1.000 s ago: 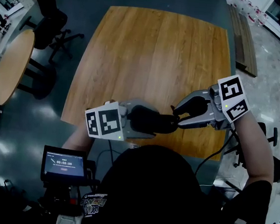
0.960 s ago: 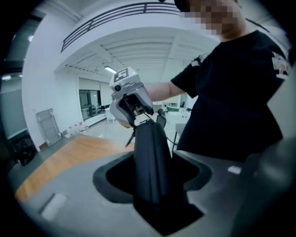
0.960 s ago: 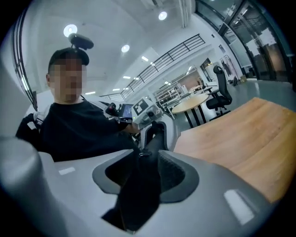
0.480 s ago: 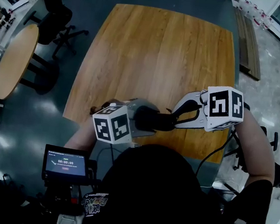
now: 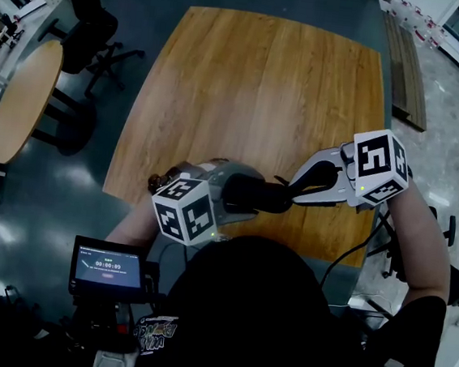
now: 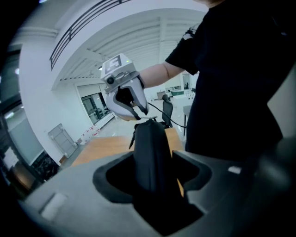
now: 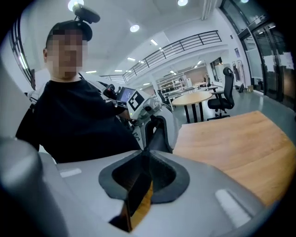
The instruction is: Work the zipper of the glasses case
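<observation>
The grey left gripper (image 5: 240, 194), with its black-and-white marker cube, gripped the black oblong glasses case (image 5: 261, 197). Its jaws stood wide apart and pressed on the case's two long sides. In the left gripper view the case rose from between those jaws, narrow edge up, and ran straight ahead of them. Its far end pointed at the grey right gripper (image 5: 293, 195).

The right gripper faced the left one, and its fingertips were at the end of the case farthest from the left gripper. Its jaws had just been closing. In the right gripper view they stood almost together, meeting in a thin line right at the case's end. They seemed to pinch the small dark zipper pull (image 6: 147, 120) there. The pull was too small and dark to make out clearly, so I could not tell how firmly it was caught. Just beyond the right gripper's tips were the case and the left gripper's grey fingers around it.

In the head view both grippers and the case were above the near edge of the light brown wooden table top (image 5: 264, 84). The case bridged the gap between the two grippers, close to the person's black-sleeved body.
</observation>
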`<state>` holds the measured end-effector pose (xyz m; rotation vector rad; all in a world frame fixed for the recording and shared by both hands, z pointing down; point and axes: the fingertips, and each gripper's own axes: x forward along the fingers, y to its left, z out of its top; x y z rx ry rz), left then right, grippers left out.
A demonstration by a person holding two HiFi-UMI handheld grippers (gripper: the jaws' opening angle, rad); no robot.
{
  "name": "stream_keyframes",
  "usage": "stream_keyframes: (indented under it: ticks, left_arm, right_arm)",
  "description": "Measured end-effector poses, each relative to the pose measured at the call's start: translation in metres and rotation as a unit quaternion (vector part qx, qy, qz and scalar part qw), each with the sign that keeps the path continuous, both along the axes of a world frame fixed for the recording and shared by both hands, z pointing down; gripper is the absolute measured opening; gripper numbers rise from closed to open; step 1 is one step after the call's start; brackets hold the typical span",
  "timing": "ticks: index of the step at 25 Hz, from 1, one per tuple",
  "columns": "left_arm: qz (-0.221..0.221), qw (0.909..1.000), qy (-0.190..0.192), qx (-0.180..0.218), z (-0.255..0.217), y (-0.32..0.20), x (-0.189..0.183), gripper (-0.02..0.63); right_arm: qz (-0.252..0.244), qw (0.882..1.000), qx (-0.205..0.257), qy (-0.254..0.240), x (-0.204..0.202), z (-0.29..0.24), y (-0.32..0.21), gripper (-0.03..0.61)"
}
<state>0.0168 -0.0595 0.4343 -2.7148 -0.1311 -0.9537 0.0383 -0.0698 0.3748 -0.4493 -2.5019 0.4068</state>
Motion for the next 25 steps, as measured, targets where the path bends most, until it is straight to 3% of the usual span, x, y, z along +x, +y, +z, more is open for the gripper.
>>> stream_keyframes:
  ticks: [3, 8, 14, 17, 21, 23, 25]
  left_arm:
    - [0.003, 0.9998, -0.003, 0.021, 0.002, -0.001, 0.000, 0.259]
    - [0.008, 0.9993, -0.013, 0.034, 0.007, -0.001, 0.000, 0.259]
    - [0.014, 0.9999, -0.004, 0.008, 0.010, 0.003, 0.000, 0.259]
    - [0.009, 0.9995, 0.026, -0.016, 0.005, 0.005, 0.003, 0.259]
    - [0.002, 0.9987, 0.048, -0.018, 0.004, 0.005, 0.006, 0.259]
    - [0.005, 0.9991, 0.039, -0.013, 0.008, 0.006, 0.006, 0.259]
    - [0.005, 0.9992, 0.031, -0.024, 0.015, 0.007, 0.004, 0.259]
  right_arm:
    - [0.014, 0.999, -0.035, -0.012, 0.000, 0.000, 0.000, 0.043]
    - [0.019, 0.998, -0.054, -0.006, 0.000, 0.013, 0.002, 0.043]
    - [-0.002, 0.998, -0.068, -0.003, 0.006, 0.014, 0.010, 0.015]
    - [0.012, 0.993, -0.114, -0.038, 0.003, 0.005, 0.009, 0.017]
    - [0.030, 0.981, -0.180, -0.070, 0.002, 0.003, 0.007, 0.014]
    - [0.033, 0.980, -0.184, -0.068, 0.002, 0.006, 0.009, 0.015]
    - [0.036, 0.985, -0.157, -0.063, 0.000, 0.011, 0.010, 0.012]
